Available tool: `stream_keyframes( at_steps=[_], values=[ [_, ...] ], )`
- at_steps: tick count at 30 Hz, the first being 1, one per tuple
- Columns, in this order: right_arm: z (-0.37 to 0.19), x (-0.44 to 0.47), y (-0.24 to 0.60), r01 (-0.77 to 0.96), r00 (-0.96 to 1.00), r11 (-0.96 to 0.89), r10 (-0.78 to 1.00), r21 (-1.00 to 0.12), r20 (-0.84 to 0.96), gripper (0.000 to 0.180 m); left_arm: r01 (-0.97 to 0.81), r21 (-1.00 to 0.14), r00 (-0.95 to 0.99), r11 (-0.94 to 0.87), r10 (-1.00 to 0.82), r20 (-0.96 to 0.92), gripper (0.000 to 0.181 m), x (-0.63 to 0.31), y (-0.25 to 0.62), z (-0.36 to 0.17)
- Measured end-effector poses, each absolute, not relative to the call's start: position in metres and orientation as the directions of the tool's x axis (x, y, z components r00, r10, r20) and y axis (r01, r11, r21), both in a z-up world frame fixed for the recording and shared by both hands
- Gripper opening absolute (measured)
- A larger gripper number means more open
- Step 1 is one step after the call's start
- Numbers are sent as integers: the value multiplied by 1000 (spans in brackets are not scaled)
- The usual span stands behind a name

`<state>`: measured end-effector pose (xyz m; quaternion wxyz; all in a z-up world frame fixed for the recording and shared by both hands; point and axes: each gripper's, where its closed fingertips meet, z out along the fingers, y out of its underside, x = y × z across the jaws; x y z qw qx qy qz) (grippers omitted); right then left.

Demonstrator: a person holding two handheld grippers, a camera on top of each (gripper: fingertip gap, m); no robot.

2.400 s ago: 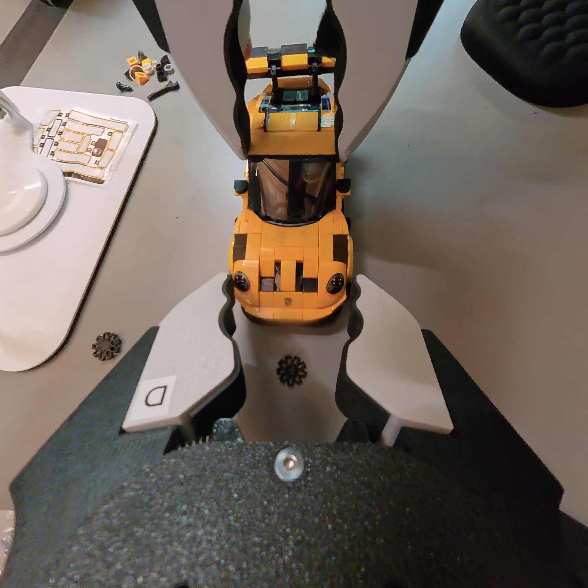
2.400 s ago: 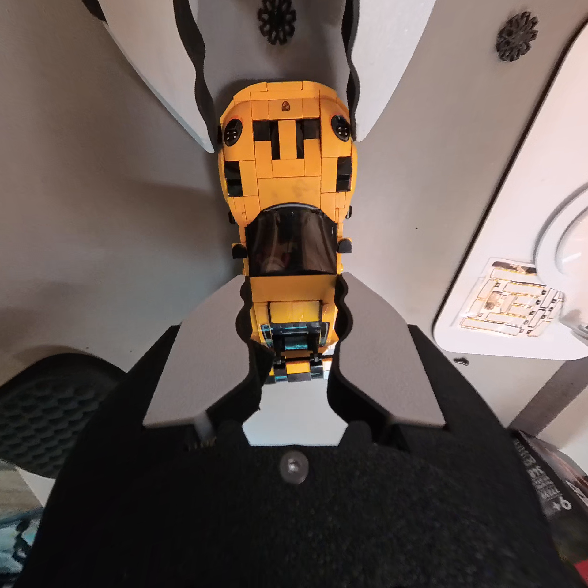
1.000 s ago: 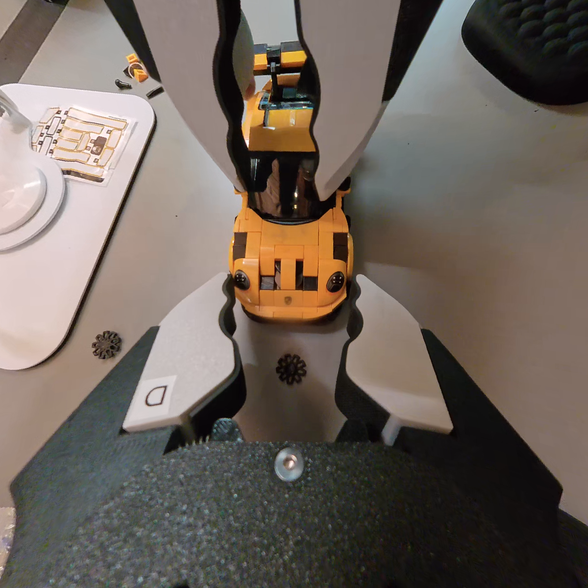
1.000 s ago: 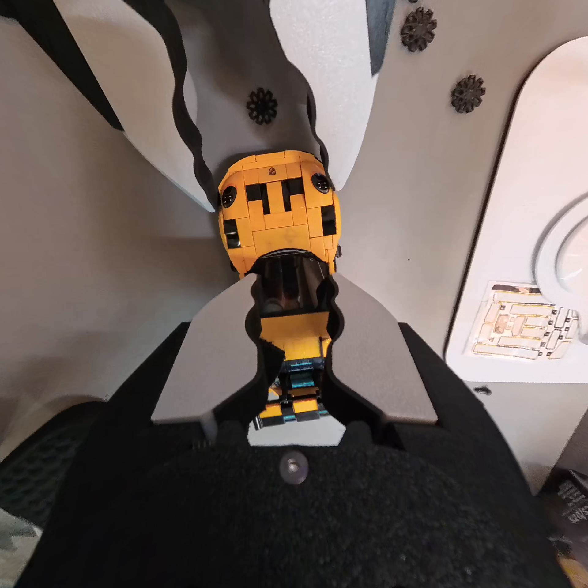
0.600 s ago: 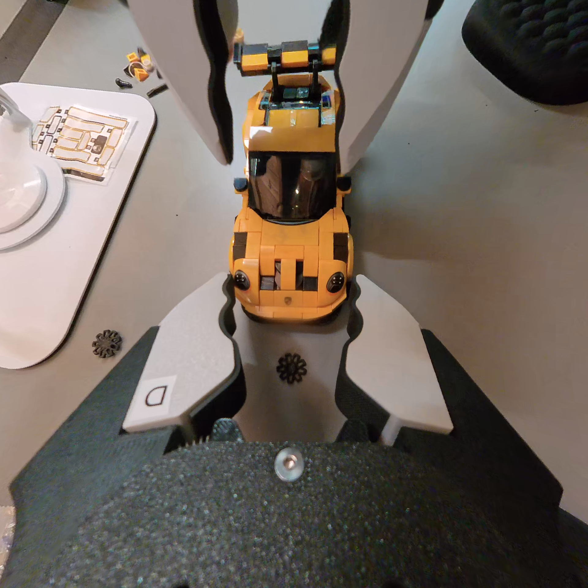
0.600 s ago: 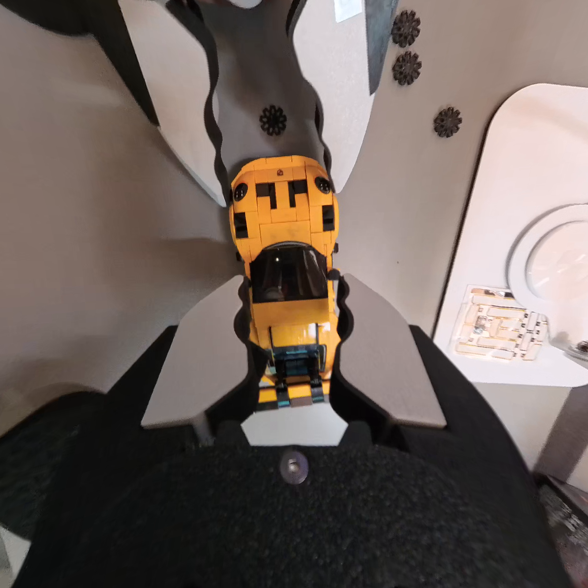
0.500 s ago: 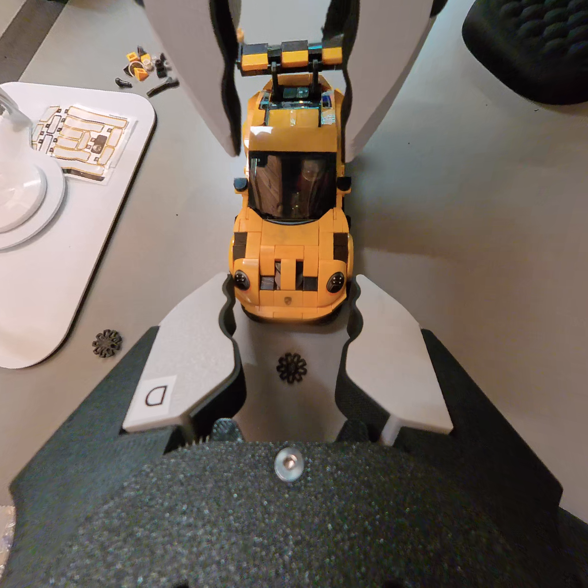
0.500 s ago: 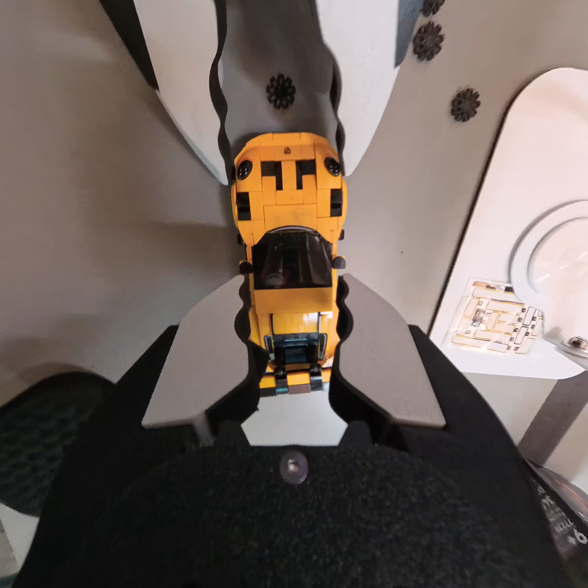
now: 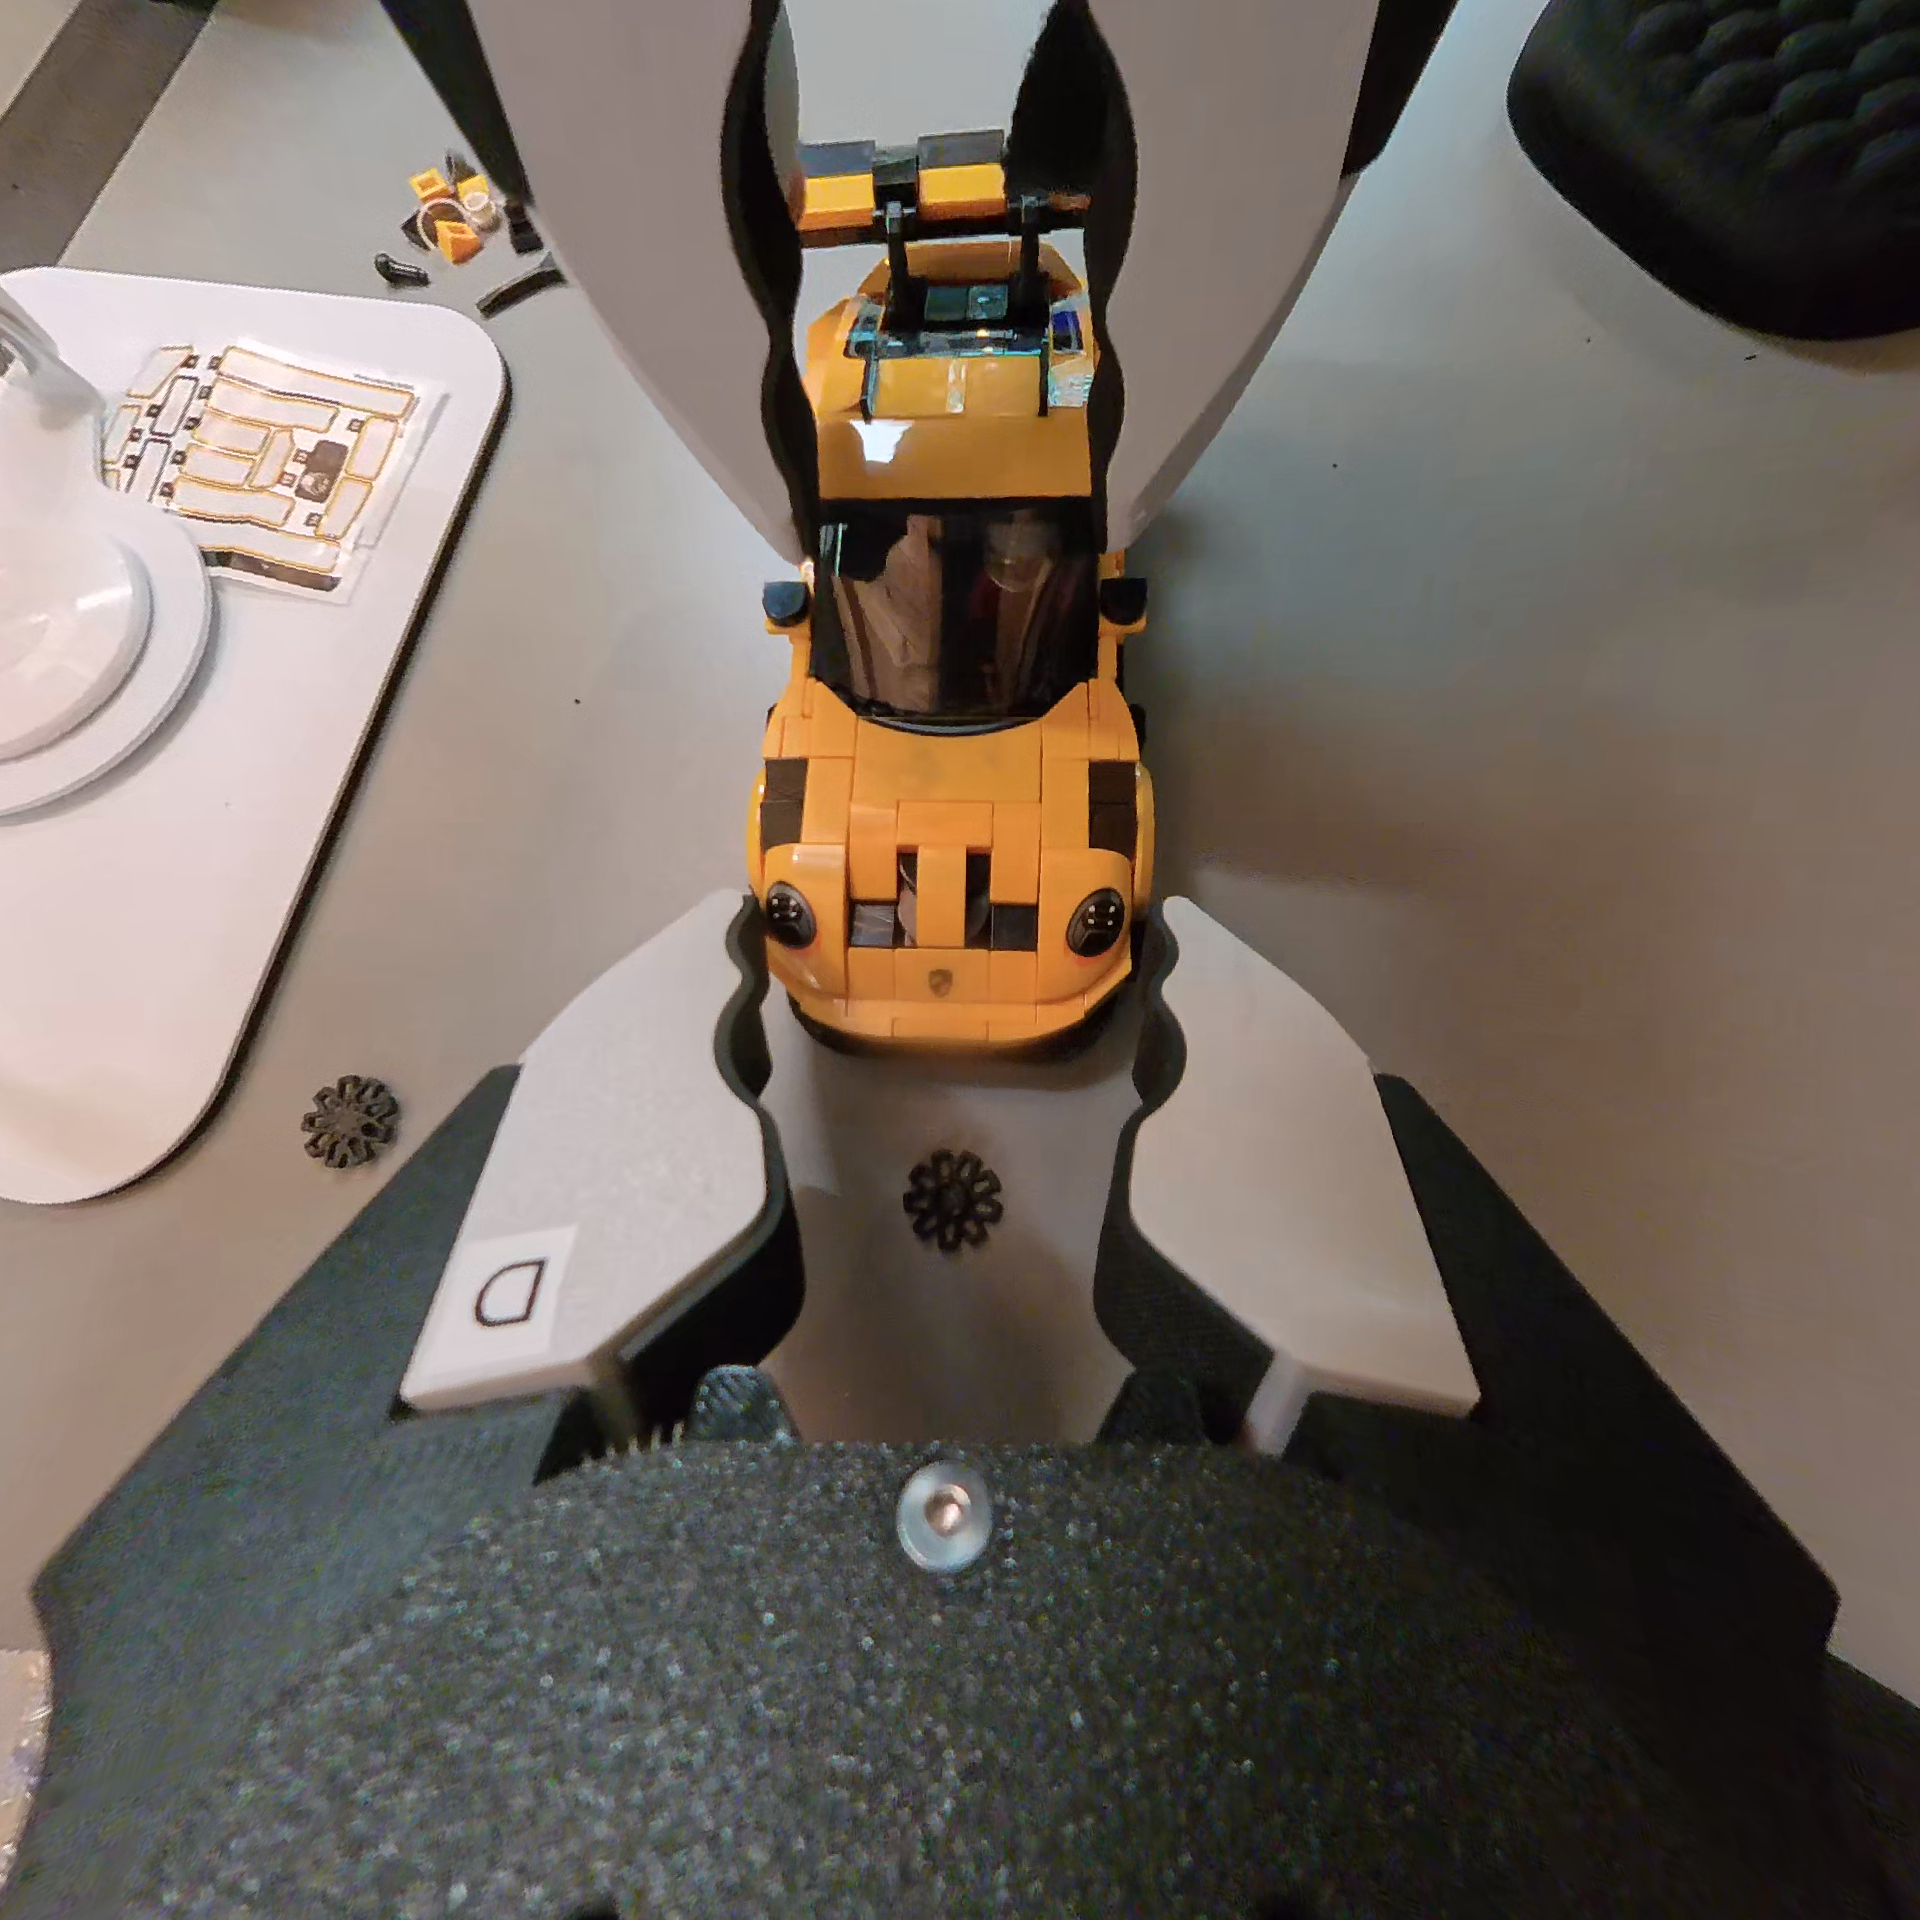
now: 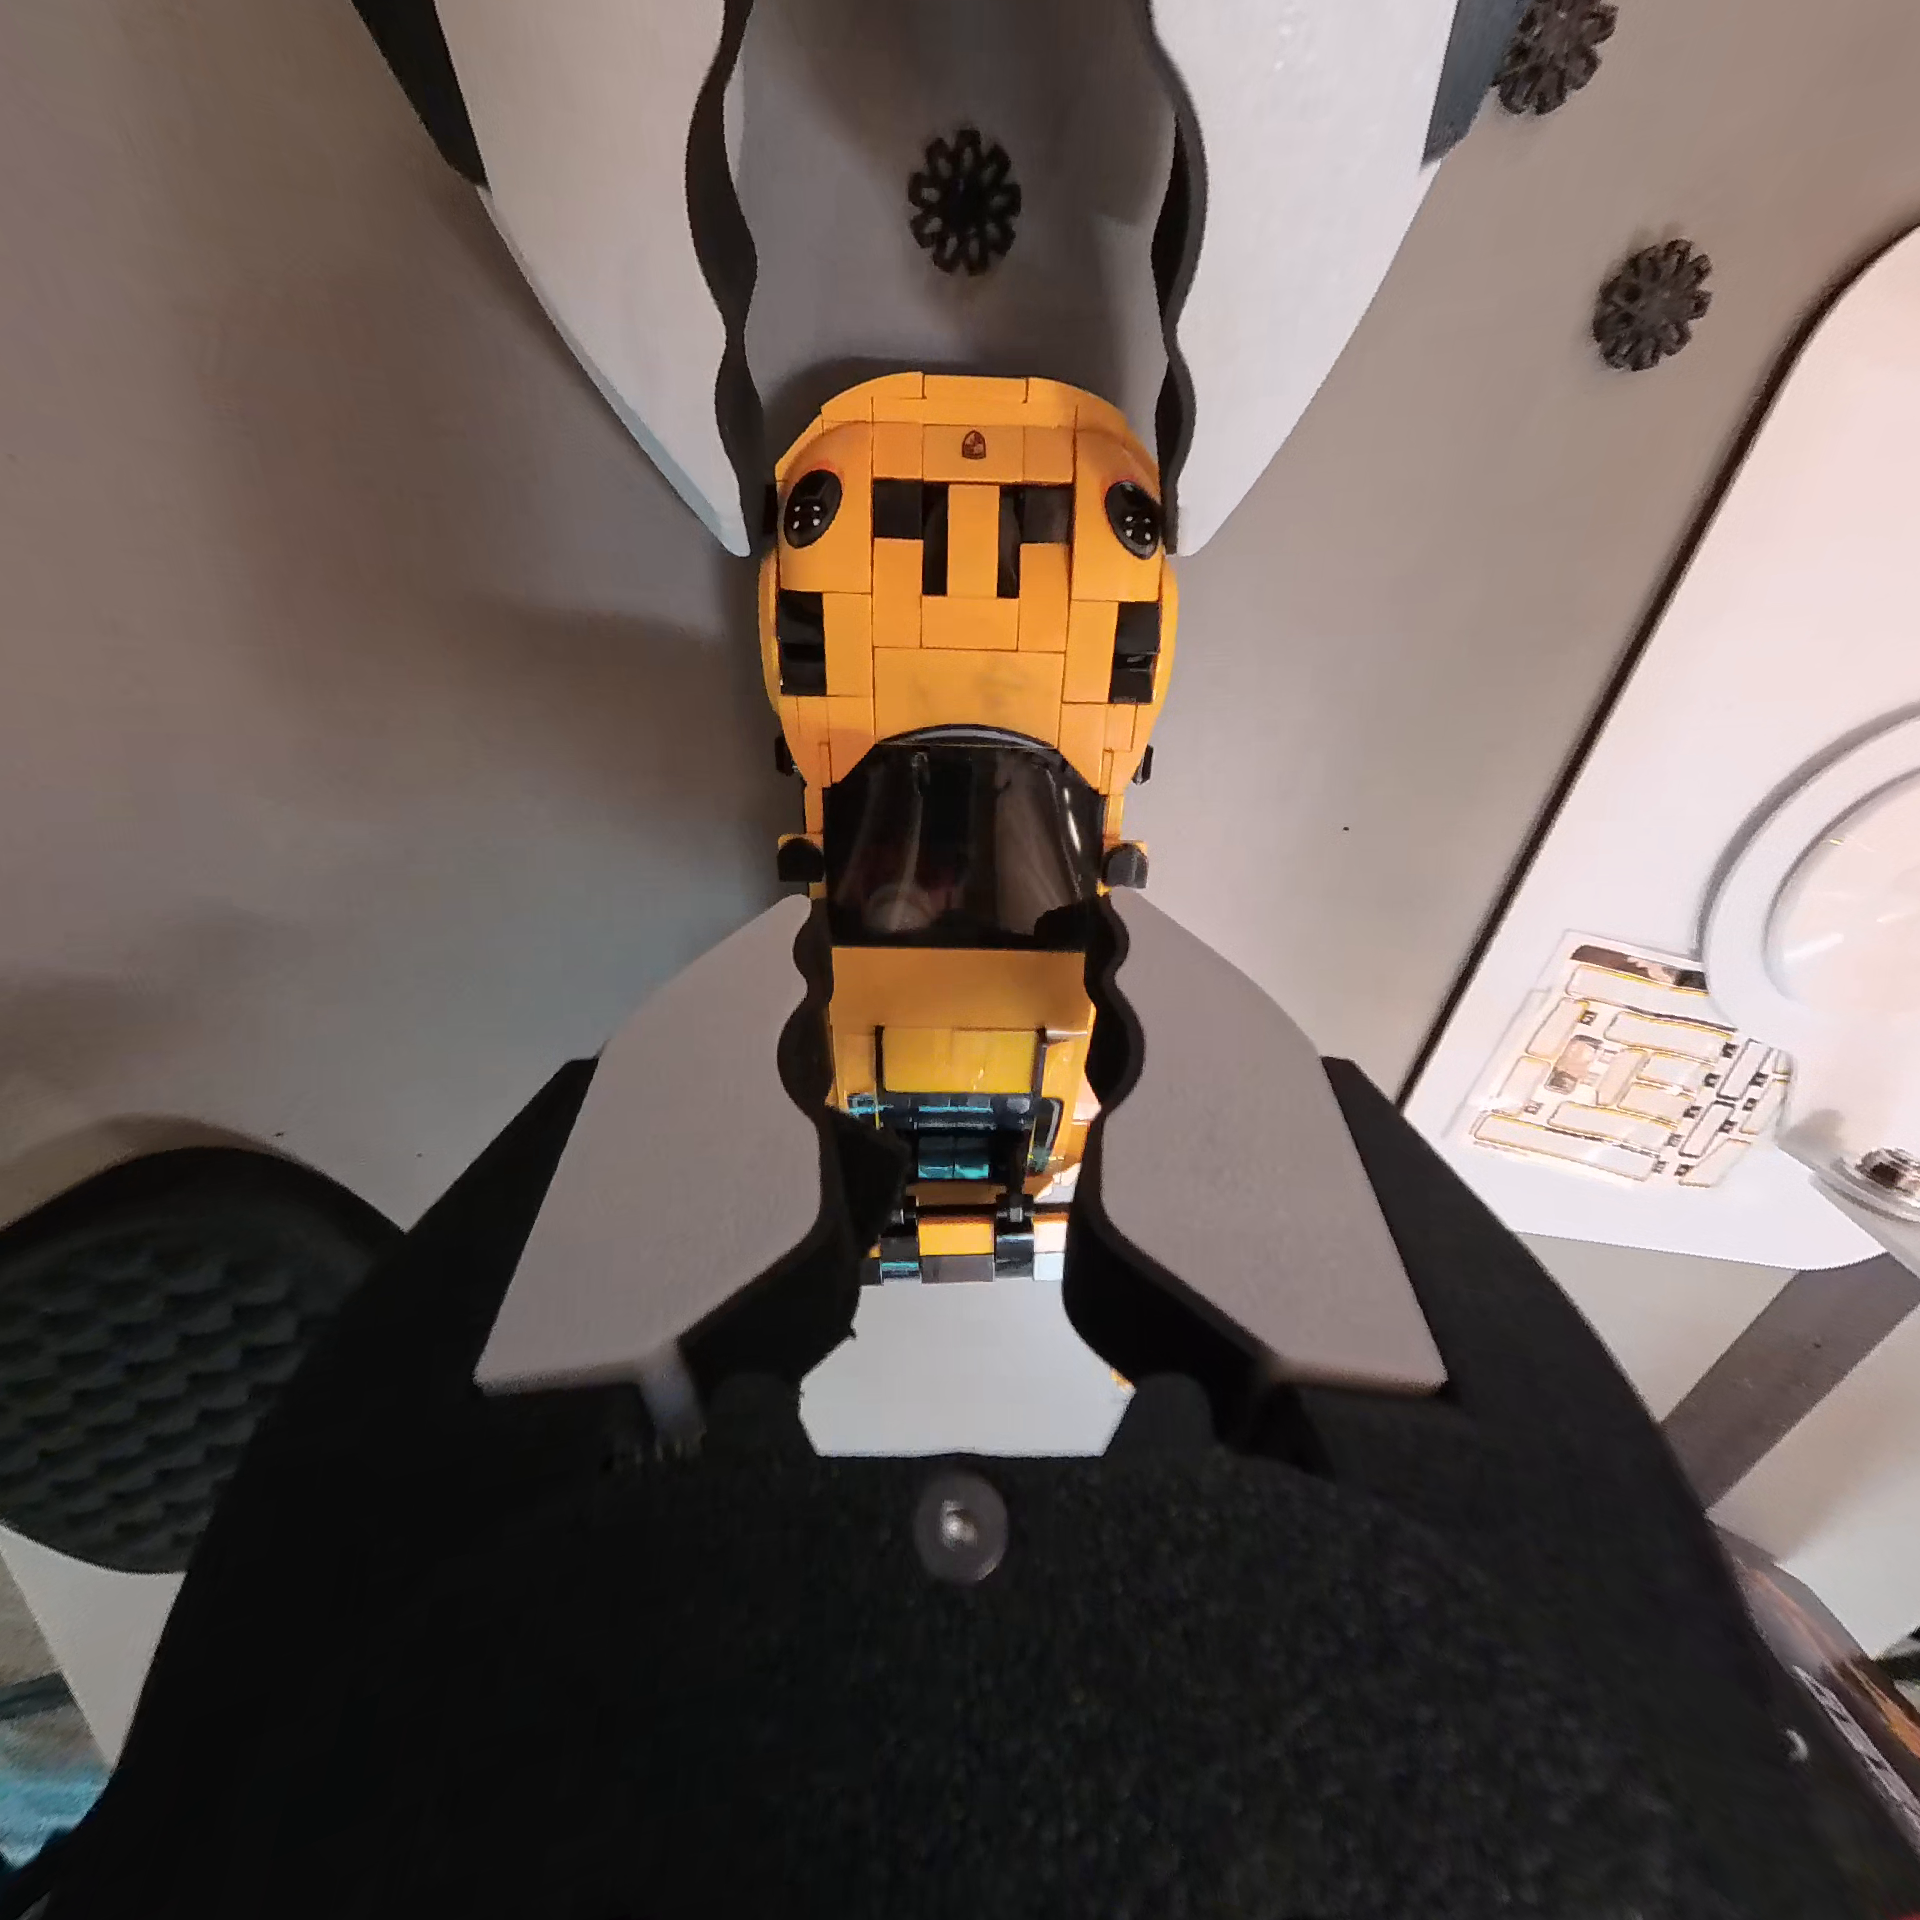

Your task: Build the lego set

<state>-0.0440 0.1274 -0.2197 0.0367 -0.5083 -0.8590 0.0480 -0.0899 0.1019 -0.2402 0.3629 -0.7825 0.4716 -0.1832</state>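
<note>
Left wrist view looks straight down the yellow lego car [image 9: 951, 810], which stands on the grey desk [image 9: 1507, 727] with its long axis in line with both tools: nose toward the left hand-held gripper [image 9: 951, 977], rear wing [image 9: 940, 192] toward the right hand-held gripper [image 9: 951, 499] coming in from the far end. The left one's jaws sit just outside the front corners, by the headlights, looking to be in contact — it appears clamped on the nose, steadying it. In the right wrist view the right hand-held gripper [image 10: 961, 935] has its jaws pressed against the cabin sides just behind the dark windscreen [image 10: 956, 842], so it reads as gripping the car's rear half, the wing lying back between its fingers [image 10: 686, 1174].

So the car lies between the two, each nearer its own end; any squeeze or press has to act across the narrow width, not along the length.

Against half a second ago, the right jaws have drawn together from standing clear of the roof to touching it, and have slid forward to the windscreen's back edge. The car and the left tool have not shifted.

Loose small parts [image 9: 457, 223] and a sticker sheet [image 9: 265, 468] on a white tray [image 9: 312, 831] lie well off to the side, along with black rosette pieces [image 9: 951, 1197].
</note>
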Motion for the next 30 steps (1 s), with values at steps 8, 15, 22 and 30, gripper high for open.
stream_keyframes(
  at_steps=[8,15,22,30],
  values=[
    [-221,-45,127,876,-475,475,880,-85,17,47,-608,-738,487,-294,-872,-55,68,-91,102,-240],
    [-223,-46,127,884,-457,456,889,-106,19,48,-607,-738,488,-294,-871,-54,68,-91,102,-240],
    [-216,-56,121,873,-417,414,908,-258,46,51,-607,-738,487,-294,-872,-53,68,-92,101,-240],
    [-214,-41,129,869,-446,449,893,-209,63,51,-604,-741,487,-295,-872,-50,68,-92,102,-240]
  ],
)
